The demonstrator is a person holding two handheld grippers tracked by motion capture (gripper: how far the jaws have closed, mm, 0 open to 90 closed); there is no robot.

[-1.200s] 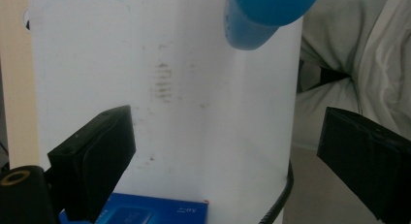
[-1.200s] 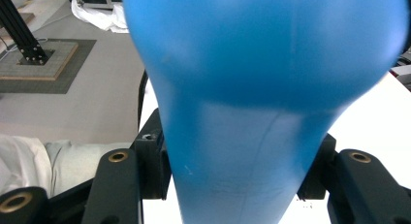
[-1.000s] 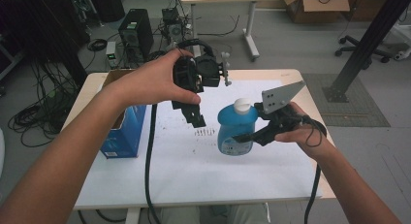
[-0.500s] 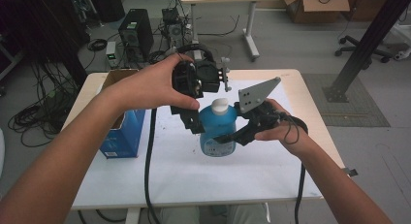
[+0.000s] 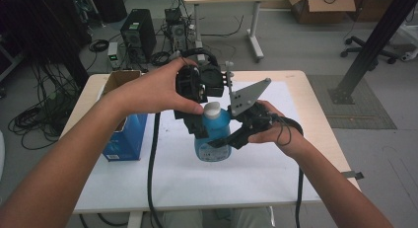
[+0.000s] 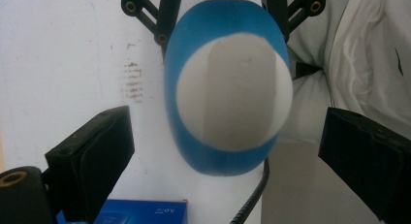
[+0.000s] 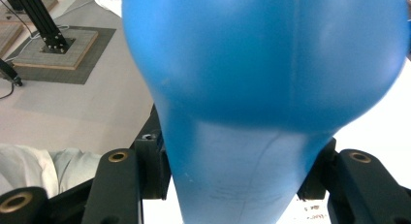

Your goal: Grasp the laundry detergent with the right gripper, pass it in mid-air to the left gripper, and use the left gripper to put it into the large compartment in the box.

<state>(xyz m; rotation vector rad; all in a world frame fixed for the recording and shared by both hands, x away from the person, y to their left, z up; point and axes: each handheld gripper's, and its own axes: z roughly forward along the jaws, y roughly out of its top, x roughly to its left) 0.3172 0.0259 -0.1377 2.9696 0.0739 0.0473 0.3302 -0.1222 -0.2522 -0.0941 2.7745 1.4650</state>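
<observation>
A blue bottle (image 5: 213, 141) with a white cap (image 5: 212, 109) is held upright just above the white table sheet (image 5: 276, 169). My right gripper (image 5: 227, 139) is shut on its lower body from the right; in the right gripper view the bottle (image 7: 266, 64) narrows down between the jaws of the right gripper (image 7: 240, 180). My left gripper (image 5: 197, 125) hangs directly over the cap, pointing down. In the left gripper view the cap (image 6: 234, 90) lies between the wide-apart jaws of the left gripper (image 6: 230, 132), which do not touch it.
A blue carton (image 5: 125, 134) stands at the table's left side, with an open cardboard box (image 5: 118, 80) behind it. Cables trail from both grippers over the front edge. Beyond the table are a computer tower (image 5: 135, 33) and a black post (image 5: 369, 50).
My right gripper has carried the bottle to the left, bringing it under the left gripper. The left gripper has stayed where it was.
</observation>
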